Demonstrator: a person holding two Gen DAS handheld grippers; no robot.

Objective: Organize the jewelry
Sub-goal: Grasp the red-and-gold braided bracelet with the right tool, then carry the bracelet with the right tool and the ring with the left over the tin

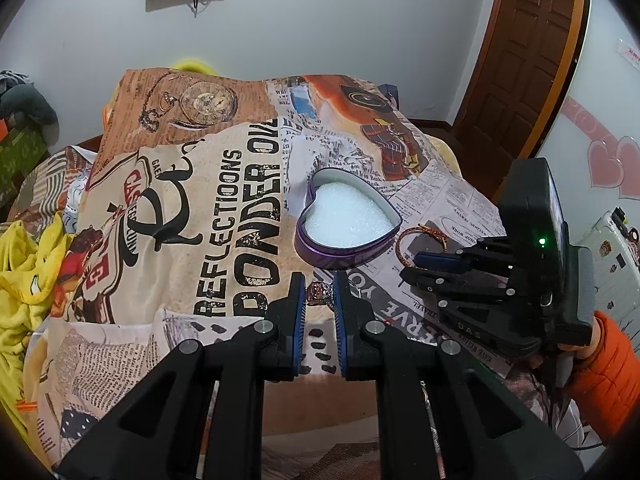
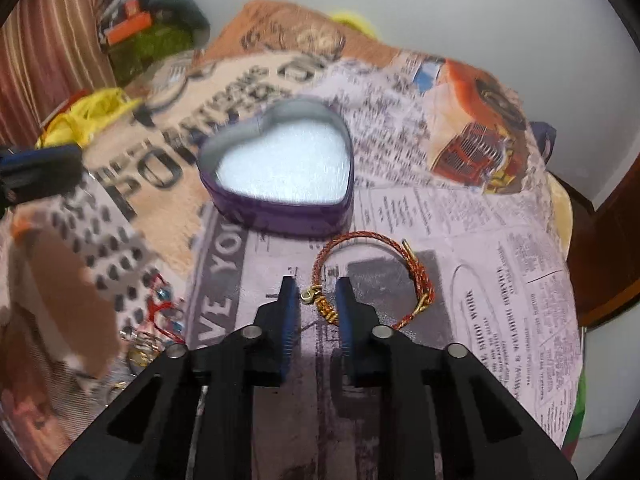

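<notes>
A purple heart-shaped tin (image 1: 348, 216) with white foam inside sits open on the printed cloth; it also shows in the right wrist view (image 2: 280, 168). My left gripper (image 1: 320, 300) is shut on a small glittery ring (image 1: 319, 294), held just in front of the tin. A red-and-gold braided bracelet (image 2: 372, 276) lies on the cloth to the right of the tin. My right gripper (image 2: 318, 300) points down at it, its pads closed against the gold clasp (image 2: 322, 304). From the left wrist view, the right gripper (image 1: 412, 268) covers part of the bracelet (image 1: 404, 240).
More jewelry lies blurred at the lower left: a red beaded string (image 2: 160, 312) and gold pieces (image 2: 140, 354). A person's orange sleeve (image 1: 608, 360) is behind the right gripper. Yellow fabric (image 1: 28, 264) is piled at the left and a wooden door (image 1: 524, 60) stands at the back right.
</notes>
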